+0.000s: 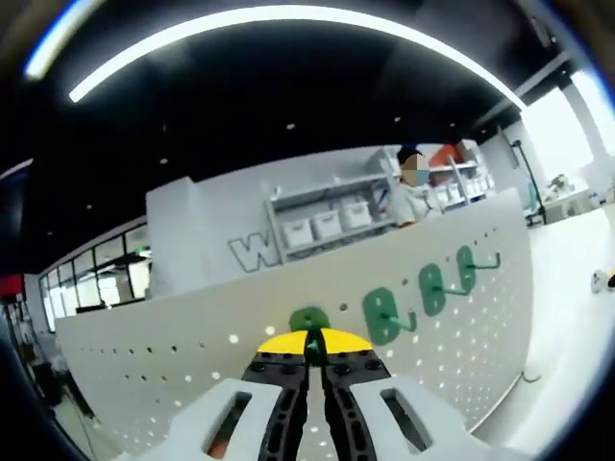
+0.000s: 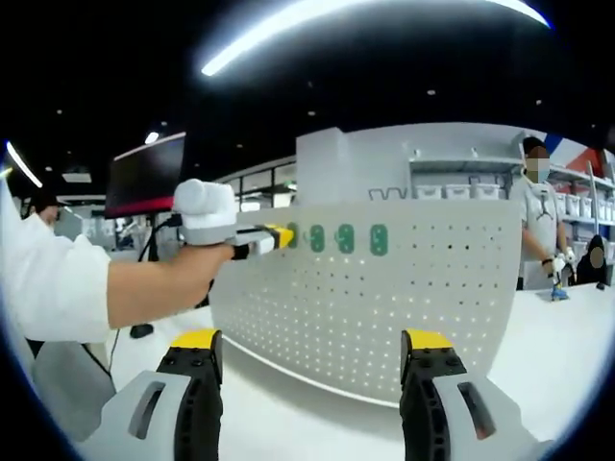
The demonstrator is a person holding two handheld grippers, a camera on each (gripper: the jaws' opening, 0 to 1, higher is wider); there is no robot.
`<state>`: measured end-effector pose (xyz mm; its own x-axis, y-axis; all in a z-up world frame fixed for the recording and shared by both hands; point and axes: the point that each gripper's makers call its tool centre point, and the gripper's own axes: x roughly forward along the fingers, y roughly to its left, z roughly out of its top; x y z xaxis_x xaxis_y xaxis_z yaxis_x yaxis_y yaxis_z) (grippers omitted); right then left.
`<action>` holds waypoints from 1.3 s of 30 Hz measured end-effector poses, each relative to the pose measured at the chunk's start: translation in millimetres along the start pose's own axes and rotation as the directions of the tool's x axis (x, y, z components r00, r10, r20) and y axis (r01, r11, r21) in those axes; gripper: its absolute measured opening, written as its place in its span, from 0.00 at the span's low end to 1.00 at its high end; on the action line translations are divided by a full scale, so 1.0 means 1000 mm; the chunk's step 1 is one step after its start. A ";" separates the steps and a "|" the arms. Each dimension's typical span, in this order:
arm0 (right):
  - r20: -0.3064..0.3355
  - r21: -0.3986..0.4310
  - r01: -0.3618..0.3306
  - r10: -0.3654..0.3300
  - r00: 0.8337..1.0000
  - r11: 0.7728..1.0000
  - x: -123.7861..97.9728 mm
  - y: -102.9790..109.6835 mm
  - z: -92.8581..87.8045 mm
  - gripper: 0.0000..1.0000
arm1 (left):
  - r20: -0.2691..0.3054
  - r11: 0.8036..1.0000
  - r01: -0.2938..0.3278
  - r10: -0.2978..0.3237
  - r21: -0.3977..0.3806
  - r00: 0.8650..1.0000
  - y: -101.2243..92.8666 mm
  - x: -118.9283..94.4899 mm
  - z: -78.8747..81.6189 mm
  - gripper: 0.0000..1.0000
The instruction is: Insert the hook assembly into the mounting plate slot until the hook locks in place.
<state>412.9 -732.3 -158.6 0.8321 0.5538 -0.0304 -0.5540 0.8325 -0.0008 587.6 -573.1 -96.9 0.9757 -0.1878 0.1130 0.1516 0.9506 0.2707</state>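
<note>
A green hook is gripped by the left gripper against the pegboard. The right gripper is held open, near.

The left gripper view looks along its own closed jaws from very close to the white pegboard, facing its top row of green hooks, tilted. The right gripper view stands farther back, facing the same pegboard squarely across the white surface. Both views share the pegboard, the hooks and the shelving behind it.
</note>
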 end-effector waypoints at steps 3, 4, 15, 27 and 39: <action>-0.002 -0.002 -0.003 0.003 1.000 1.000 0.001 0.001 0.000 0.76 | 0.002 0.999 -0.009 0.009 0.035 1.000 0.000 0.000 0.000 0.03; -0.004 -0.004 -0.004 0.004 1.000 1.000 0.001 0.001 -0.001 0.76 | 0.003 0.999 -0.012 0.012 0.047 1.000 -0.001 0.000 0.000 0.04; -0.018 0.004 -0.016 0.016 1.000 1.000 0.002 0.002 -0.006 0.76 | -0.007 0.986 -0.027 0.028 0.162 1.000 -0.002 0.005 -0.002 0.04; -0.021 0.002 -0.016 0.016 1.000 1.000 0.003 0.003 -0.005 0.75 | 0.011 0.999 -0.020 0.020 0.030 1.000 0.001 0.007 -0.004 0.06; -0.012 0.000 -0.012 0.012 1.000 1.000 -0.001 0.003 -0.001 0.75 | -0.012 1.000 0.006 -0.006 -0.003 1.000 -0.005 -0.003 -0.002 0.16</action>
<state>410.5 -730.3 -160.0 0.8251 0.5633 -0.0423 -0.5639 0.8259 -0.0004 584.5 -576.5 -100.5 0.9765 -0.1911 0.1001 0.1584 0.9501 0.2686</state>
